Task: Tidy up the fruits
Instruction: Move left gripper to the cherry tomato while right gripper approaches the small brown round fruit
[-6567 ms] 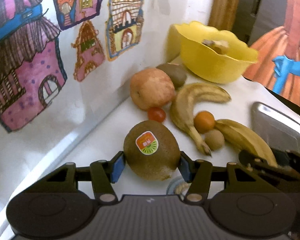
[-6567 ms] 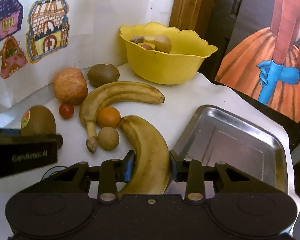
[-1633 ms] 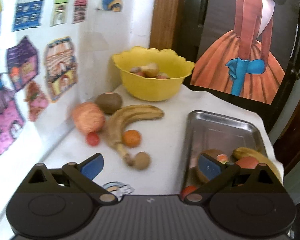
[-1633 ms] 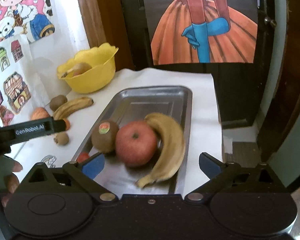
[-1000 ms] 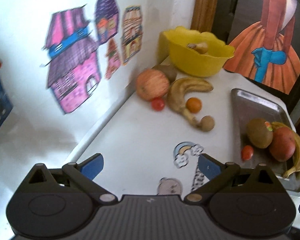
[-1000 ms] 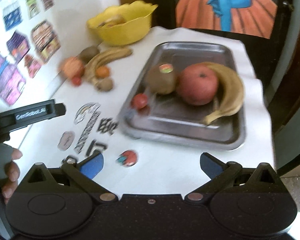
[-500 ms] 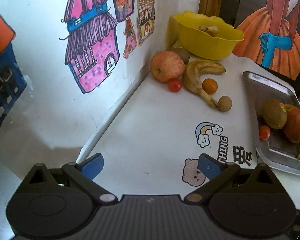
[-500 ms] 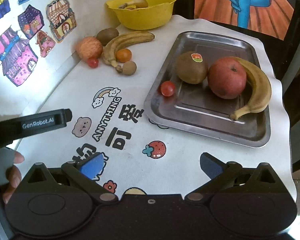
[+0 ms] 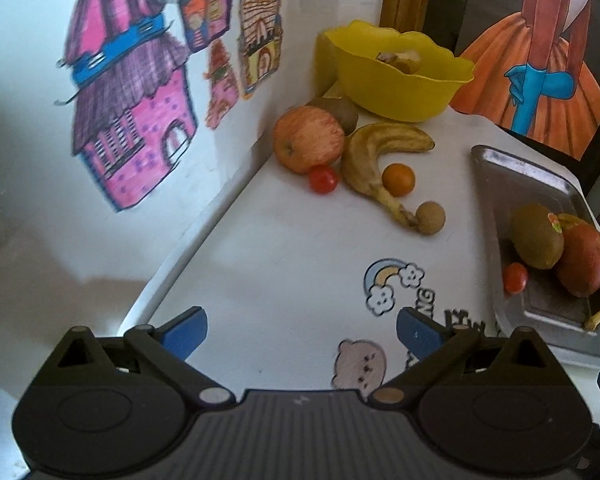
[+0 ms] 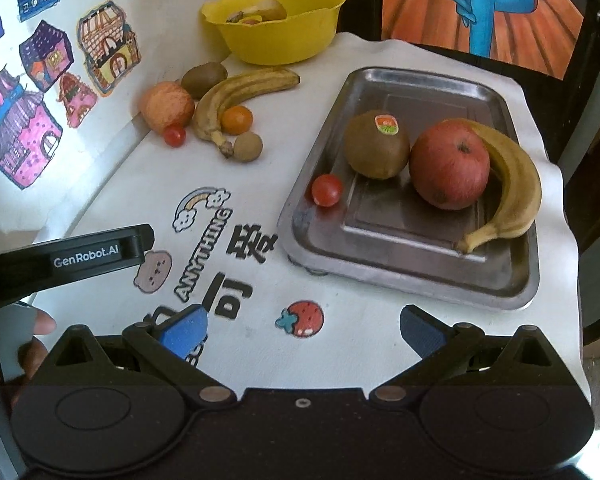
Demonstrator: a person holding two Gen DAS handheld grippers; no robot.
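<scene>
A steel tray holds a stickered kiwi, a red apple, a banana and a cherry tomato; the tray also shows in the left wrist view. By the wall lie an apple, a kiwi, a banana, a cherry tomato, a small orange and a small brown fruit. My left gripper is open and empty, well short of these fruits. My right gripper is open and empty, in front of the tray.
A yellow bowl with some fruit stands at the back by the wall. The white cloth has printed stickers. Drawings hang on the left wall. The left gripper's body shows at the right wrist view's left edge.
Both grippers stay open and empty. The left view has moved a little closer to the loose fruits by the wall. The right view has barely shifted.
</scene>
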